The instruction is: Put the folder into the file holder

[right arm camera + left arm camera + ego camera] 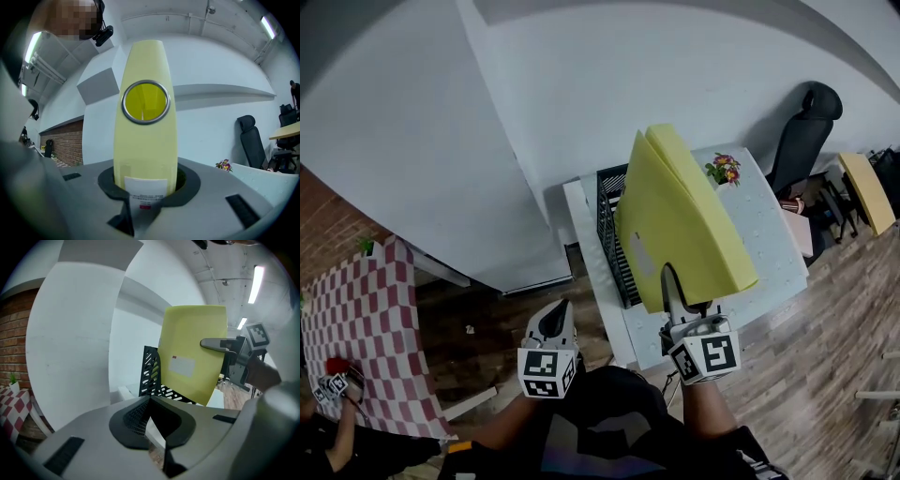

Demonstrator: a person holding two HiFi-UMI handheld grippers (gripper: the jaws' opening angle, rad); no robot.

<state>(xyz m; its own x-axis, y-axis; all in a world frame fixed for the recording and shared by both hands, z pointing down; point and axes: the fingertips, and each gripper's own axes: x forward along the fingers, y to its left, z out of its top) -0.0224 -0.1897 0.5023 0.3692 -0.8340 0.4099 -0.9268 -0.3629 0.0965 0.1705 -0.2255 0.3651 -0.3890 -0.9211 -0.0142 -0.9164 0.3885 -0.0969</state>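
My right gripper [671, 286] is shut on the lower edge of a thick yellow folder [680, 220] and holds it upright above the white table [764, 239]. The folder hangs just right of a black mesh file holder [610, 234] and partly hides it. In the right gripper view the folder's spine [145, 140] with its metal ring hole and a white label stands between the jaws of the right gripper [145, 187]. The left gripper [554, 319] hangs shut and empty, short of the table's near edge. The left gripper view shows the folder [192, 352] in front of the file holder [151, 373].
A small bunch of flowers [724, 170] sits on the table's far side. A black office chair [804, 131] and a yellow desk [868, 190] stand to the right. A red-checked cloth [366, 328] lies at lower left, near another person's grippers [330, 385]. A white wall [441, 141] rises behind.
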